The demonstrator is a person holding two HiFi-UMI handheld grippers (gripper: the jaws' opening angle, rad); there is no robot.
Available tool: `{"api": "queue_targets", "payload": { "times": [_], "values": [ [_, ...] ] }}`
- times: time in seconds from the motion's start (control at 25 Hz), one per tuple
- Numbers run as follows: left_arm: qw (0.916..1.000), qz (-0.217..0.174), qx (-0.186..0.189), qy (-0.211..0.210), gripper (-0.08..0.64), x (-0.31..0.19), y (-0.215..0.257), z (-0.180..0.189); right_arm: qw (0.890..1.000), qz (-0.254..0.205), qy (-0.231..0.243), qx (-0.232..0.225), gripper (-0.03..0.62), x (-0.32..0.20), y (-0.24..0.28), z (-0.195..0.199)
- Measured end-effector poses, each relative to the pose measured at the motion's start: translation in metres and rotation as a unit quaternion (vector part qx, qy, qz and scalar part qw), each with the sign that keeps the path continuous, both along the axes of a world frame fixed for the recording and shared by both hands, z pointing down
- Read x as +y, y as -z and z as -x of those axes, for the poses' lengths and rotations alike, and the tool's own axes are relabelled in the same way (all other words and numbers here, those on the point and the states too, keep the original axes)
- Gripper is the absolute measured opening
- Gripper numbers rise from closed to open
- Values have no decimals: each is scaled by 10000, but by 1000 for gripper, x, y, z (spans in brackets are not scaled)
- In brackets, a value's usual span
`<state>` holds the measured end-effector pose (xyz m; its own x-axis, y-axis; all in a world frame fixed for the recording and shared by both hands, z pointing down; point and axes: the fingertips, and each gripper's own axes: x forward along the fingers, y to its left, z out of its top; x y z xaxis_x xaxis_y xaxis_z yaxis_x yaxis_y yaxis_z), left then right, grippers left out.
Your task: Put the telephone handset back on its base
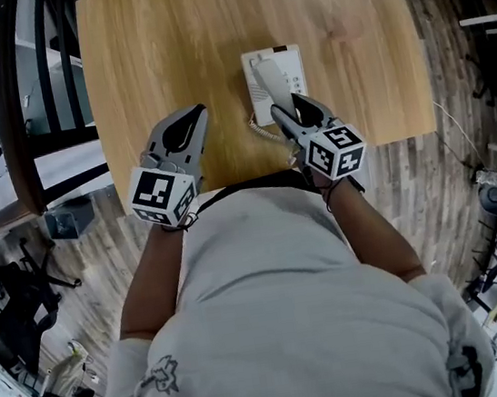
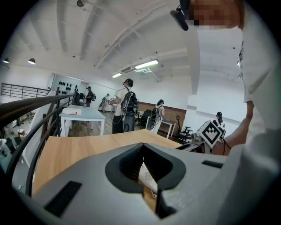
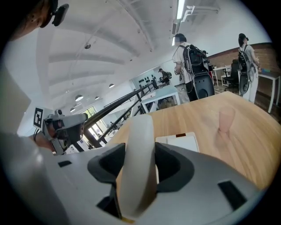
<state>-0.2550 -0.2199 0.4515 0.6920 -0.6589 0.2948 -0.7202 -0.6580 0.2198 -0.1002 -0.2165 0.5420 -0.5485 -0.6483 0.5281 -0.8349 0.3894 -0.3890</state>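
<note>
A white telephone base point(image 1: 290, 63) lies on the wooden table point(image 1: 163, 49), right of the middle. My right gripper point(image 1: 293, 107) is shut on the white handset point(image 1: 270, 80), which slants over the base's left part. In the right gripper view the handset point(image 3: 138, 167) fills the gap between the jaws, and the base point(image 3: 184, 141) lies just beyond. A coiled cord point(image 1: 265, 131) hangs from the handset near the table's front edge. My left gripper point(image 1: 197, 111) rests left of the phone with its jaws together and nothing held.
A black railing point(image 1: 31, 86) runs along the table's left side. The table's front edge is right below both grippers. People point(image 2: 125, 110) and other tables point(image 2: 83, 115) stand far off in the room.
</note>
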Motion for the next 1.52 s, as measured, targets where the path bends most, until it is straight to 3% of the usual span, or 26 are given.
{"api": "queue_targets", "payload": {
  "times": [0.76,1.52],
  "values": [
    [9980,595,-154,-175,6,-25,-76,-10,9971,530,-391,387,218,-37,-82,5],
    [9965,827,-70,-118,6,-28,-96,-1,9912,755,-786,748,221,-51,-115,7]
  ]
}}
